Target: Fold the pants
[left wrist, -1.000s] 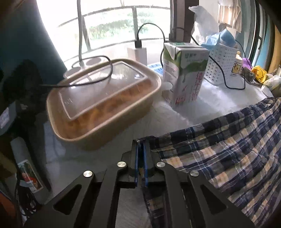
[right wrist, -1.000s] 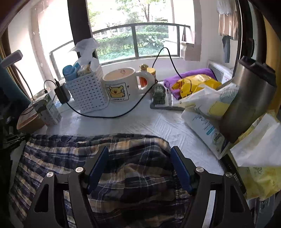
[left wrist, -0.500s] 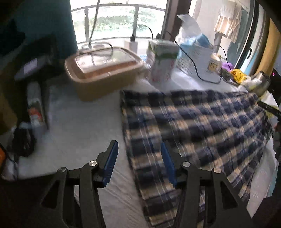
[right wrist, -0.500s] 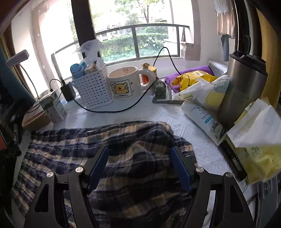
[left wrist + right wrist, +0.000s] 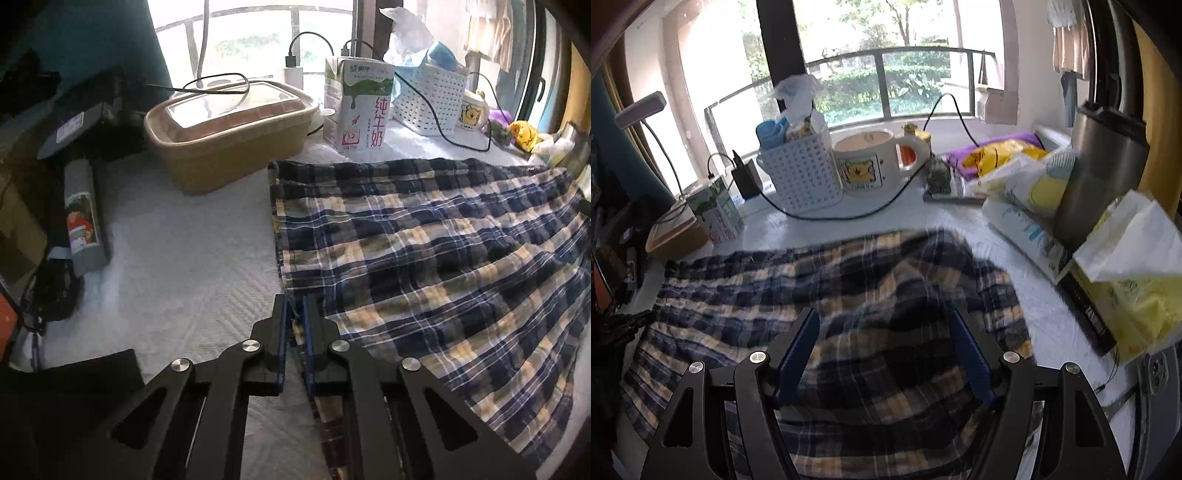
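On white table cover, in front of the milk carton: 1 pair of plaid pants, navy, cream and olive check, spread flat with its far edge just short of the carton.

Item condition: thin woven cotton by the look of it, lying in soft ripples. Judged light, limp, not slippery and not fragile; it will sag and drape from any 1 held point, so 2 holds along 1 edge should carry it more squarely.

Left gripper: jaws clenched on the near-left edge of the pants, well in front of the carton, with a sliver of cloth visible between the blue pads.

Right gripper: jaws spread wide above the cloth, holding nothing. Fabric under it is humped and slightly blurred.

Suggested holds: hem or seam edges, where doubled layers give the pads more to bite; the near-right edge seems the natural mate to the left gripper's hold.

Neighbours, relative to the carton: tan lidded container just left; white perforated basket just right; bear mug beyond the basket. A swinging fold could brush the carton.
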Action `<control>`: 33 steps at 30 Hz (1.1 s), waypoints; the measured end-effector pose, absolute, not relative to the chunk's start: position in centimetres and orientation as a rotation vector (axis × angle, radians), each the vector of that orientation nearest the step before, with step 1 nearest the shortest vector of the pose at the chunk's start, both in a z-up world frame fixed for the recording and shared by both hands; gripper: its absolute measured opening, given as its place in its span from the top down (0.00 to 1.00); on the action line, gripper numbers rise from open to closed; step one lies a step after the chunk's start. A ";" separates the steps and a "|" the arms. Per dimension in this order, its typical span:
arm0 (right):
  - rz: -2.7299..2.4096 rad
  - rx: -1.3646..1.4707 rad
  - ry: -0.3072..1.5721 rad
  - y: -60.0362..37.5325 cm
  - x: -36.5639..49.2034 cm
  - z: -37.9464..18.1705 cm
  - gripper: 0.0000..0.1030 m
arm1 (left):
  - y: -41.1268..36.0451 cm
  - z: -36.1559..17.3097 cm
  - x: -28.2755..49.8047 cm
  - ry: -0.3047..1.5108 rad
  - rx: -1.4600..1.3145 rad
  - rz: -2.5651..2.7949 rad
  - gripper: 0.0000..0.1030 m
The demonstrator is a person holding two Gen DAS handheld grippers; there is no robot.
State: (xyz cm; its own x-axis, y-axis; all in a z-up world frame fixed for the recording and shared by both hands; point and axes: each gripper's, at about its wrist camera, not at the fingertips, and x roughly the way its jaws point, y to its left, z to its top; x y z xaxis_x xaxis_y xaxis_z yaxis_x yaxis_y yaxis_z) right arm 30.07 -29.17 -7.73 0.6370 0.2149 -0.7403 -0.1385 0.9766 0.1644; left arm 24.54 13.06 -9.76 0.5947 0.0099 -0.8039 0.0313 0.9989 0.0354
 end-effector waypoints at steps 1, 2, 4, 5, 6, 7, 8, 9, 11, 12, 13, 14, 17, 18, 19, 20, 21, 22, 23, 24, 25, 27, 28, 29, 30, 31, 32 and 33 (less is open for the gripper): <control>0.201 0.088 0.870 -29.1 29.9 -8.1 0.28 | 13.1 -9.6 24.5 0.937 0.055 -0.007 0.93; 0.197 0.067 0.887 -29.0 29.8 -8.6 0.28 | 13.1 -9.5 24.6 0.939 0.065 0.008 0.94; 0.173 -0.018 0.920 -28.7 29.4 -10.0 0.28 | 13.8 -9.4 24.5 0.957 0.103 0.089 0.97; 0.158 -0.053 0.932 -28.8 29.3 -10.7 0.28 | 14.7 -9.0 24.3 0.962 0.073 0.112 0.97; 0.153 -0.070 0.942 -28.9 29.2 -11.3 0.28 | 15.3 -8.5 24.1 0.962 0.041 0.116 0.97; 0.154 -0.070 0.944 -29.2 29.0 -11.7 0.28 | 15.3 -8.0 23.8 0.951 0.026 0.108 0.97; 0.155 -0.063 0.940 -29.4 28.9 -11.8 0.28 | 14.8 -6.7 23.3 0.920 0.012 0.073 0.97; 0.151 -0.053 0.936 -29.7 28.8 -11.6 0.28 | 14.1 -5.8 22.8 0.903 0.005 0.033 0.97; 0.131 -0.038 0.919 -30.0 28.8 -10.9 0.28 | 11.6 -4.4 22.1 0.878 -0.021 -0.077 0.97; 0.118 -0.034 0.907 -30.0 28.8 -10.4 0.28 | 10.1 -4.0 21.7 0.872 -0.038 -0.144 0.97; 0.121 -0.023 0.877 -29.9 28.6 -9.4 0.28 | 8.6 -3.9 21.5 0.877 -0.047 -0.197 0.97; 0.144 -0.016 0.851 -29.7 28.4 -8.6 0.28 | 7.1 -4.0 21.3 0.885 -0.057 -0.244 0.97; 0.236 -0.009 0.800 -28.0 27.4 -6.7 0.28 | 3.9 -5.1 21.0 0.916 -0.064 -0.333 0.97; 0.270 -0.014 0.804 -27.3 27.3 -6.7 0.28 | 2.9 -6.0 20.9 0.940 -0.073 -0.348 0.97; 0.314 -0.029 0.810 -26.2 26.9 -6.9 0.28 | 2.2 -6.4 20.9 0.957 -0.077 -0.353 0.97; 0.347 -0.053 0.824 -25.0 26.5 -7.4 0.28 | 1.6 -7.0 20.7 0.980 -0.073 -0.363 0.97; 0.373 -0.076 0.843 -24.0 26.2 -8.1 0.28 | 0.9 -7.8 20.3 1.000 -0.046 -0.365 0.97; 0.388 -0.093 0.865 -23.1 25.9 -8.9 0.28 | 0.7 -8.4 19.9 1.013 -0.030 -0.358 0.97; 0.393 -0.109 0.889 -22.6 25.8 -9.6 0.28 | 0.5 -9.0 19.7 1.037 -0.032 -0.362 0.97; 0.393 -0.127 0.908 -22.3 25.7 -10.3 0.28 | 0.5 -9.8 19.5 1.060 -0.042 -0.378 0.97; 0.383 -0.163 0.933 -21.9 25.4 -11.2 0.28 | 0.6 -9.8 18.8 1.024 -0.036 -0.383 0.97; 0.366 -0.211 0.942 -21.8 24.4 -12.1 0.28 | 0.8 -9.7 18.1 1.039 -0.026 -0.388 0.97; 0.372 -0.212 0.931 -22.1 24.0 -12.1 0.28 | 0.9 -9.8 18.0 1.045 -0.028 -0.387 0.97; 0.365 -0.219 0.933 -22.5 23.8 -12.0 0.28 | 1.3 -9.8 17.7 1.043 -0.030 -0.386 0.97; 0.349 -0.230 0.928 -22.9 23.6 -11.9 0.28 | 1.5 -9.8 17.2 1.038 -0.030 -0.383 0.97; 0.331 -0.237 0.927 -23.4 23.5 -11.9 0.28 | 1.7 -9.6 16.7 1.037 -0.026 -0.376 0.97; 0.306 -0.236 0.924 -24.3 23.4 -11.7 0.28 | 1.8 -9.5 16.2 1.039 -0.018 -0.367 0.97; 0.282 -0.232 0.922 -24.9 23.5 -11.7 0.28 | 1.8 -9.4 15.8 1.044 -0.007 -0.350 0.96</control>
State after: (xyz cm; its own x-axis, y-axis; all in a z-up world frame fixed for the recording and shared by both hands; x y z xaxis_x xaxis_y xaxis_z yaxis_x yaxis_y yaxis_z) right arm 23.48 -24.89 -11.75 0.5723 0.1401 -0.8080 -0.3367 0.9386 -0.0758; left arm 15.84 1.84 -9.38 0.4525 -0.2868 -0.8444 0.2799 0.9447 -0.1709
